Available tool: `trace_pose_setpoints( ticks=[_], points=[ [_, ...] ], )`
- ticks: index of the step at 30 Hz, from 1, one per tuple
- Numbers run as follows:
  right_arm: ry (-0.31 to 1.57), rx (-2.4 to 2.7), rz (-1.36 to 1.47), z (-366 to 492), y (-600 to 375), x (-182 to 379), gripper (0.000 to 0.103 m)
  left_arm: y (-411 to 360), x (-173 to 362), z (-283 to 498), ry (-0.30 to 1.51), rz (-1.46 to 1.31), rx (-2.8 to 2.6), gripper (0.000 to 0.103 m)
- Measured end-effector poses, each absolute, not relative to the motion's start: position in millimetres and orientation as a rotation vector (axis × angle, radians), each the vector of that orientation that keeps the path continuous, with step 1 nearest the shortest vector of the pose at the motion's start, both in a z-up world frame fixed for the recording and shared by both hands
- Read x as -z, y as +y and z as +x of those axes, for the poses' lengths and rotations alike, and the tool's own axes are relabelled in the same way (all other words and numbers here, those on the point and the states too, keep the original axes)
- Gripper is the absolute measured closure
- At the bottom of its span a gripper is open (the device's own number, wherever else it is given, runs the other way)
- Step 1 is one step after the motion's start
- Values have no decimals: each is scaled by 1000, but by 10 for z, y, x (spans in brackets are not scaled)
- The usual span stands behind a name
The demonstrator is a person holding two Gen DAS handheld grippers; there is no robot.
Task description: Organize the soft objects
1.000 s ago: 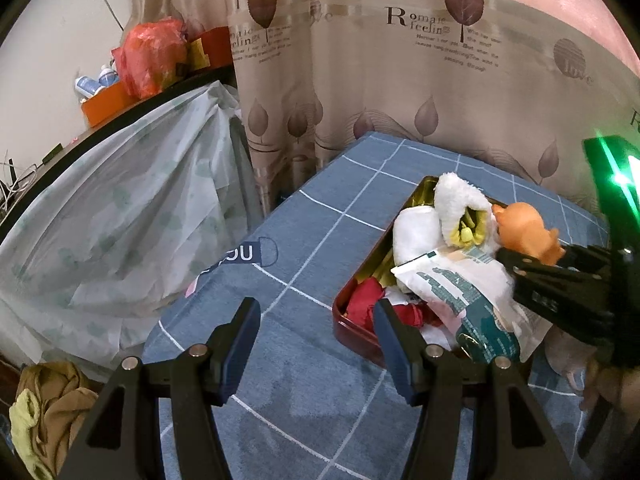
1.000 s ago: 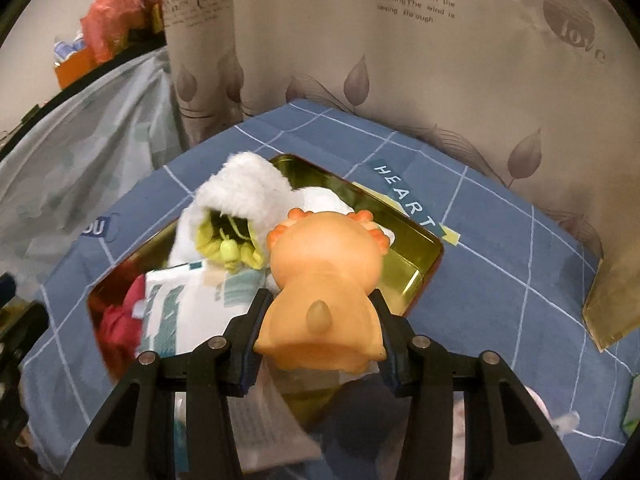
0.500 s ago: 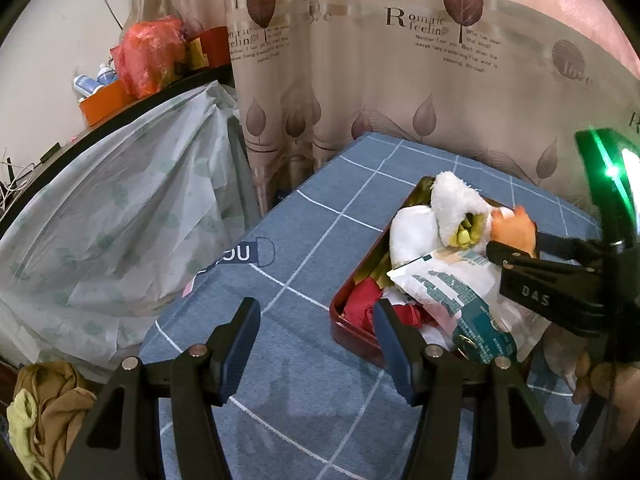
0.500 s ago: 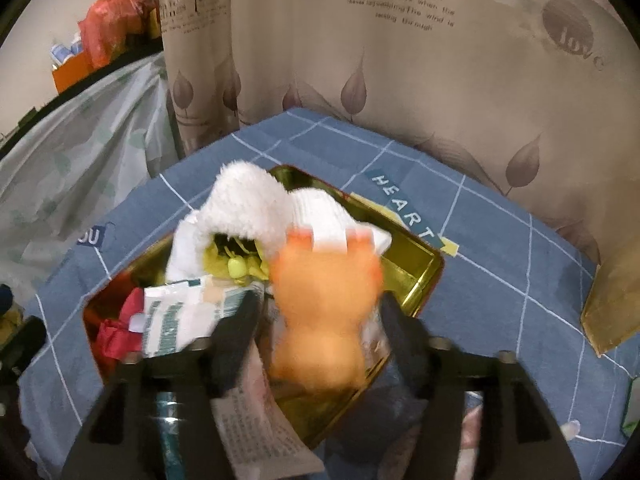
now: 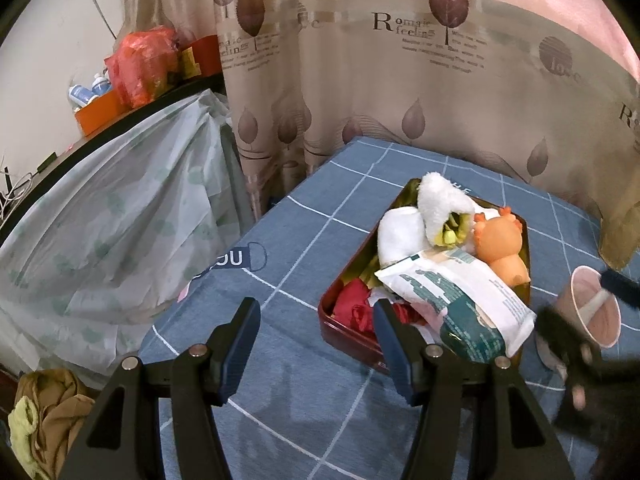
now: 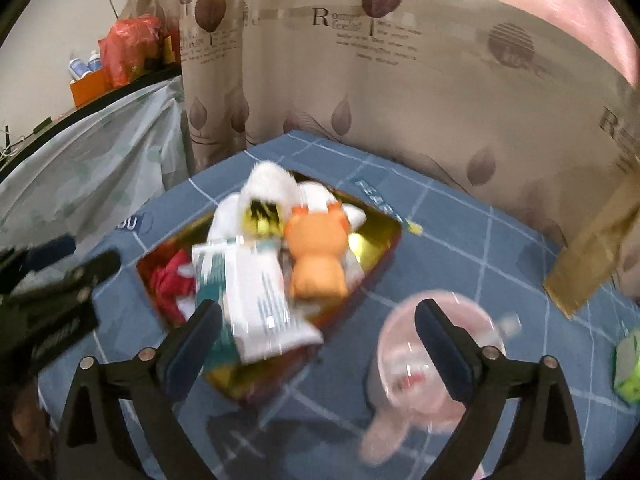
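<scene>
A red tin with a gold inside point(image 5: 340, 322) point(image 6: 384, 240) sits on the blue checked cloth. It holds an orange soft toy point(image 5: 502, 246) point(image 6: 318, 254), white fluffy cloth items point(image 5: 438, 204) point(image 6: 268, 184), a red cloth point(image 5: 354, 306) point(image 6: 170, 278) and a white and green packet point(image 5: 460, 298) point(image 6: 248, 296). My left gripper point(image 5: 316, 342) is open and empty, just left of the tin's near corner. My right gripper point(image 6: 318, 342) is open and empty, above the tin's near edge, and shows blurred in the left wrist view point(image 5: 576, 344).
A pink plastic cup point(image 5: 596, 306) point(image 6: 424, 356) stands right of the tin. A brown paper bag point(image 6: 592, 252) and a green item point(image 6: 628, 368) lie at the right. A plastic-covered bulk point(image 5: 104, 216) rises left of the table; a leaf-print curtain point(image 5: 400, 80) hangs behind.
My right gripper has let go of the orange toy, which now lies in the tin. The gripper has opened and drawn back toward the cup. The left gripper has barely moved.
</scene>
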State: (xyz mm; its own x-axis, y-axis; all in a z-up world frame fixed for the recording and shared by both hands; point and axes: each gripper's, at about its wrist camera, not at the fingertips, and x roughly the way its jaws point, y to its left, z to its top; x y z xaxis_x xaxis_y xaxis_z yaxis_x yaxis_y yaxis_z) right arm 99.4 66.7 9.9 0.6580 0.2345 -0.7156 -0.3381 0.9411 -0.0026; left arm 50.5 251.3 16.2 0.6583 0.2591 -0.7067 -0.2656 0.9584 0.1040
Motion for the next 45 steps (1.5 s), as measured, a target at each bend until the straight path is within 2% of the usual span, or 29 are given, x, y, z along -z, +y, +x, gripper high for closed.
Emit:
trace_pose_setpoints(
  ticks=[7,45],
  points=[
    [798,-264,-52,579,382,11,3,2387,-171,484,790,23,-275,43],
    [833,-258,-53,511,358,130,3,2221,-140,476,784,56,-214,43]
  ],
)
